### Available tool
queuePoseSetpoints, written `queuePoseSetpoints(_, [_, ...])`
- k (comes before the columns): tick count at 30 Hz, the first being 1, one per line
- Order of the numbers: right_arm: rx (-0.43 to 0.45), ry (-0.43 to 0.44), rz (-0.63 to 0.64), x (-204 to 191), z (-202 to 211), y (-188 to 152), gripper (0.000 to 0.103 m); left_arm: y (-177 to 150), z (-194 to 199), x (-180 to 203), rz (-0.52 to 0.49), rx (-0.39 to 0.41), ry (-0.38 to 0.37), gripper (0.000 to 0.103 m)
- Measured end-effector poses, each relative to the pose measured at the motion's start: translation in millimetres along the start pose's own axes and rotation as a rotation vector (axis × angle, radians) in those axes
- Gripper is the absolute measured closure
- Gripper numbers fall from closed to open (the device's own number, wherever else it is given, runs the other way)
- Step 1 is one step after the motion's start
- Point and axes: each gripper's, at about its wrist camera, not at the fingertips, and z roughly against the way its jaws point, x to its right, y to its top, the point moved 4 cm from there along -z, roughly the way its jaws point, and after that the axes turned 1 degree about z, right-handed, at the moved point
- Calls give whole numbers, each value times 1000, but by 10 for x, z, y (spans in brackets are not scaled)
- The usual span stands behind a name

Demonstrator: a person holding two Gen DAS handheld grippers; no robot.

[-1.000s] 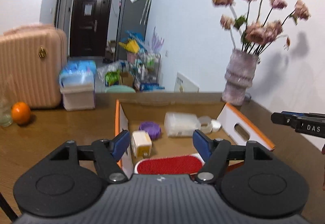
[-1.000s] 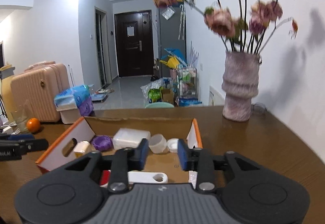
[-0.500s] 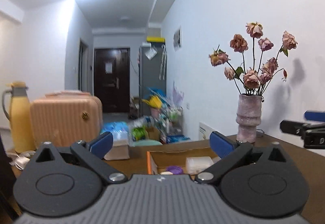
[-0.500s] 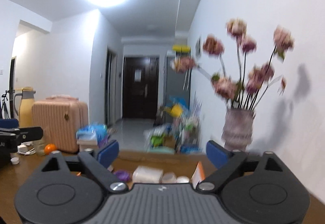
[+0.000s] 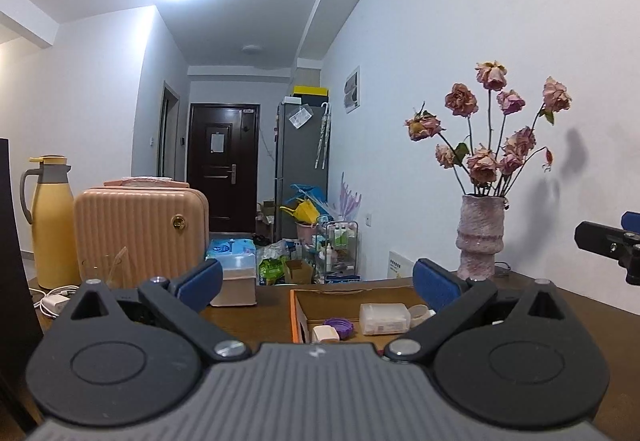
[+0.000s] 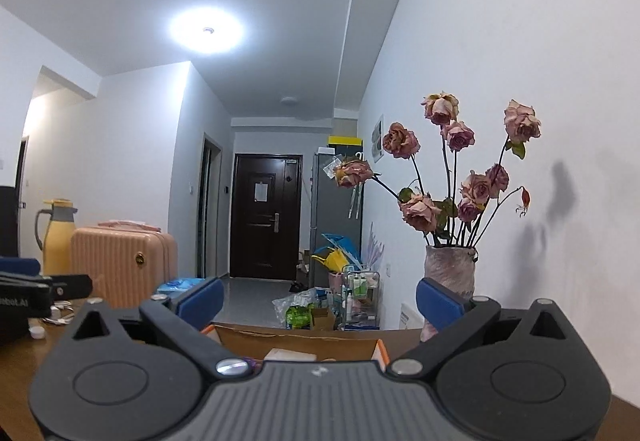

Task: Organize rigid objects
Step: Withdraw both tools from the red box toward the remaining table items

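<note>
- Your things sit in the open box [image 5: 298, 311] on the counter [image 5: 256, 325], low ahead of both hand-held grippers: a clear case [image 5: 384, 317], a purple lid [image 5: 338, 326], a small cream box [image 5: 325, 333] and a white cup [image 5: 419, 312].
- They look light, stiff and smooth, so I judge they could slip; pinch the case across its short sides and the lid by its rim.
- Your left hand-held gripper [image 5: 318, 275] is spread wide with nothing between its pads, touching nothing.
- Your right hand-held gripper [image 6: 319, 295] is opening towards full spread, empty too; the box [image 6: 296, 337] lies just below it.
- The vase [image 5: 480, 237] of flowers looks fragile; keep clear.
</note>
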Motion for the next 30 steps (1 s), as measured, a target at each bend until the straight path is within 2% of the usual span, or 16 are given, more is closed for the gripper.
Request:
queuePoseSetpoints(4, [-13,10,1,-53,123,-70,0,-46,142,23,-1,-2,-11,0])
queuePoseSetpoints(10, [-60,40,-22,-147,320,-249,0,-168,400,36,23,-44,-23,0])
queuePoseSetpoints(17, [-59,73,38,-361,606,-330,0,-294,701,44,33,-25,-42,0])
queuePoseSetpoints(24, [-79,104,42,-466,906,-399,0,-502,948,26,52,-63,-39,0])
queuePoseSetpoints(30, [-143,116,-9,-460,1191,-656,0,-664,1173,-19,92,-107,-36,0])
